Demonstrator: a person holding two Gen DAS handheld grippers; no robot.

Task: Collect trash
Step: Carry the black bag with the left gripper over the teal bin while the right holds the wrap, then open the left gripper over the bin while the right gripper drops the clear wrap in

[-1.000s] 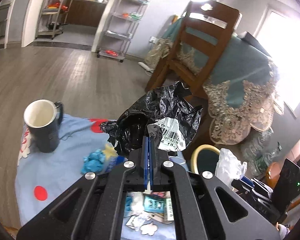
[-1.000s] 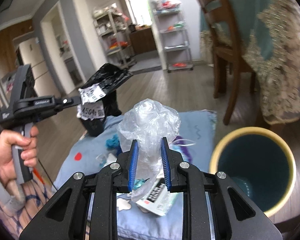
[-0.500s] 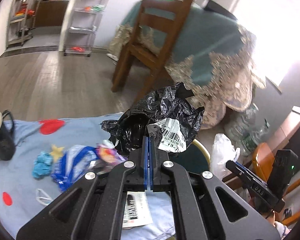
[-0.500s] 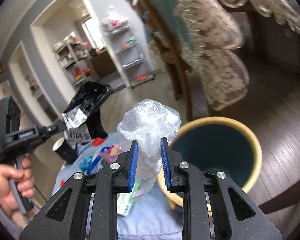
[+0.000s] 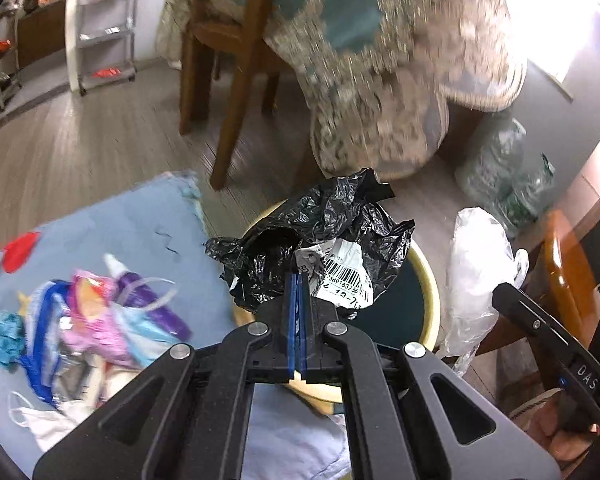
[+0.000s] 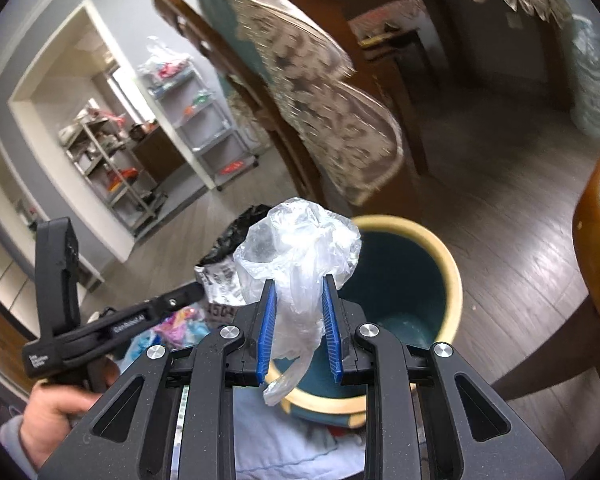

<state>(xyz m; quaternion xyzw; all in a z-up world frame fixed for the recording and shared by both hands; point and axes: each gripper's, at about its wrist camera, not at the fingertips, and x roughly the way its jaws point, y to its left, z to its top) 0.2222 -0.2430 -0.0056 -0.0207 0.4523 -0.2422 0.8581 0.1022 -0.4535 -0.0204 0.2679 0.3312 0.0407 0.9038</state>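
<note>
my left gripper (image 5: 299,280) pinches the black bag (image 5: 320,232), right gripper (image 6: 298,292) clamps the clear bag (image 6: 296,248), both seemingly above the bin (image 6: 440,256).

A blue cloth (image 5: 140,224) carried colourful wrappers (image 5: 112,320) and a teal scrap (image 5: 8,338); the bin (image 6: 448,280) stood on the wood floor (image 5: 80,152).

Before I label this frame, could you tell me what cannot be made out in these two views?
- Bin contents: right wrist view, the clear plastic bag and right gripper cover most of the inside.
- Barcode label text: left wrist view, crumpled, partly behind the left gripper.
- Wrappers on the blue cloth: left wrist view, motion-blurred.
- Black bag: right wrist view, mostly behind the clear bag.
</note>
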